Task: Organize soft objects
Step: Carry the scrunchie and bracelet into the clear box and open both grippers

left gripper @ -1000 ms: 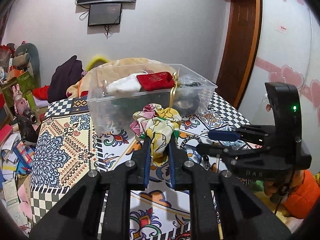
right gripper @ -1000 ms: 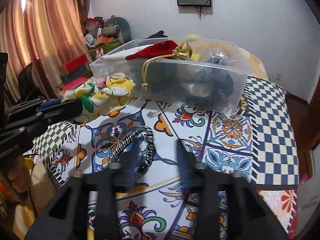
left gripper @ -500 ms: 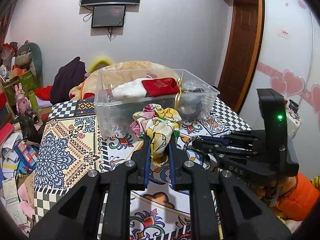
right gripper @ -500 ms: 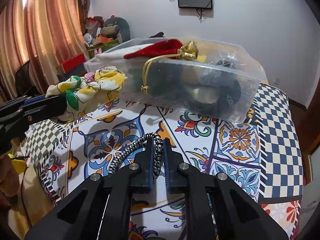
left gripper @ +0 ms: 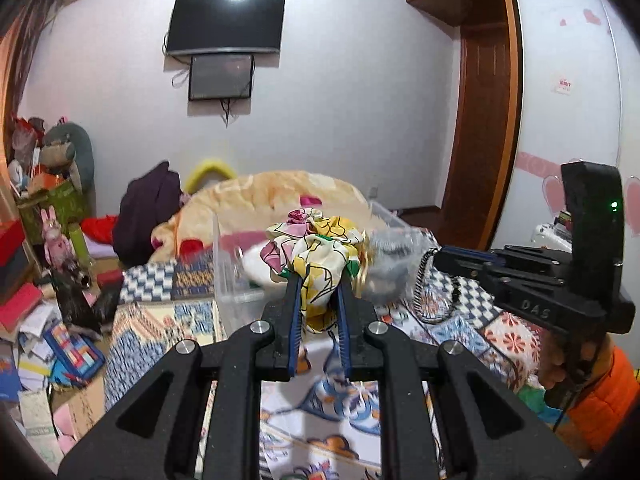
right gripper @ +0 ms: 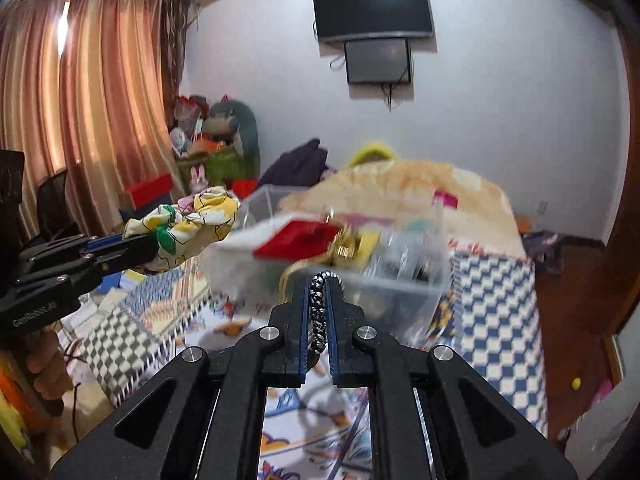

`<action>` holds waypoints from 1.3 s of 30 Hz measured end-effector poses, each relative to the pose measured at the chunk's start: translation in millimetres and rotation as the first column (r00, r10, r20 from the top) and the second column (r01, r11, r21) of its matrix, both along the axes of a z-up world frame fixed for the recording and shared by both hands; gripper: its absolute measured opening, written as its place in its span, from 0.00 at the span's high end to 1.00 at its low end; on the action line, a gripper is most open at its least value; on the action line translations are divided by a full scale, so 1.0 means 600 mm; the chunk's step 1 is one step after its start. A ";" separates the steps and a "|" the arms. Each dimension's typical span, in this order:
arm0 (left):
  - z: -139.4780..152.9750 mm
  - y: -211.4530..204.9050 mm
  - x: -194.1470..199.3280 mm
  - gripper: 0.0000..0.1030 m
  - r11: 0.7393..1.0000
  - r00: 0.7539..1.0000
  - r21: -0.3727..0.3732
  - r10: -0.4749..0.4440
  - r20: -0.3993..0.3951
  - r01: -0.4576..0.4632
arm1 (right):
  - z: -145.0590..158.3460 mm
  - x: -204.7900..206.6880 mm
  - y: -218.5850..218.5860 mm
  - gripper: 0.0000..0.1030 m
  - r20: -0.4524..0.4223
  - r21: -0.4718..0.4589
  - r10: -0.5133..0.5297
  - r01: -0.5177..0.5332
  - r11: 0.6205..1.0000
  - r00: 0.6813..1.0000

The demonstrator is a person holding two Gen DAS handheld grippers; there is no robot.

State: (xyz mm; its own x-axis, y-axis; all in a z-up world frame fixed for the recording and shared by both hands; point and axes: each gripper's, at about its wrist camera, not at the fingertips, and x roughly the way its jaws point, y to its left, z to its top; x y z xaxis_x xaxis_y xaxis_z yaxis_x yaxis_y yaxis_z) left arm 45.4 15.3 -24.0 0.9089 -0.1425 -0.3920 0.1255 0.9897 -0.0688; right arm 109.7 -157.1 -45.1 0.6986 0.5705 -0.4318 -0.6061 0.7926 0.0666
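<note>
A floral fabric scrunchie [left gripper: 316, 252] is gripped by the left tongs [left gripper: 318, 280] and held in the air before a clear plastic bin [right gripper: 404, 288]. A black-and-white braided cord [right gripper: 320, 312] is clamped in the right tongs [right gripper: 320, 304], above the patterned counter [right gripper: 496, 312].

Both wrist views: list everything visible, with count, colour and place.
scrunchie: 1, yellow floral, in left gripper
braided band: 1, black-white, in right gripper
bin: 1, clear, on table
red pouch: 1, red, in bin
tablecloth: 1, patterned, on table
TV: 1, black, wall
curtain: 1, orange-pink, left in right view
left gripper: 1, black, shut
right gripper: 1, black, shut
</note>
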 end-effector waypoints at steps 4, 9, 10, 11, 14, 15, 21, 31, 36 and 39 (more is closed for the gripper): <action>0.017 0.004 0.019 0.85 1.000 0.999 0.016 0.021 0.028 -0.022 | 0.030 0.018 0.015 0.93 0.044 0.014 -0.014 0.014 1.000 0.999; 0.026 0.019 0.058 0.85 0.999 0.999 -0.004 0.034 0.020 -0.034 | 0.052 0.041 0.033 0.93 0.090 0.005 -0.035 0.034 0.999 0.995; 0.025 0.021 0.064 0.85 0.999 0.999 -0.002 0.043 0.018 -0.043 | 0.055 0.048 0.038 0.93 0.101 -0.005 -0.040 0.041 0.999 0.994; 0.022 0.023 0.072 0.85 0.999 0.998 0.005 0.054 0.015 -0.054 | 0.056 0.054 0.042 0.93 0.105 -0.014 -0.045 0.046 0.999 0.994; 0.010 0.031 0.087 0.85 0.998 0.998 0.012 0.069 -0.003 -0.069 | 0.045 0.059 0.041 0.93 0.087 -0.031 -0.058 0.061 0.998 0.995; 0.006 0.033 0.092 0.85 0.997 0.997 0.011 0.071 -0.010 -0.070 | 0.040 0.056 0.037 0.93 0.081 -0.034 -0.060 0.063 0.997 0.995; -0.039 0.049 0.145 0.85 0.998 0.991 -0.023 0.063 -0.117 -0.067 | -0.032 0.043 0.006 0.41 -0.020 -0.125 -0.085 0.082 0.989 0.996; -0.060 0.035 0.181 0.81 0.999 0.983 0.003 0.050 -0.179 -0.051 | -0.139 0.076 -0.005 0.30 -0.227 -0.277 -0.100 0.034 0.960 0.969; -0.065 0.038 0.180 0.65 0.999 0.979 -0.018 0.039 -0.200 -0.044 | -0.141 0.069 -0.022 0.61 -0.232 -0.240 -0.061 0.004 0.971 0.971; -0.065 0.036 0.175 0.55 0.999 0.979 -0.021 0.037 -0.199 -0.042 | -0.142 0.061 -0.024 0.76 -0.232 -0.229 -0.038 -0.017 0.973 0.972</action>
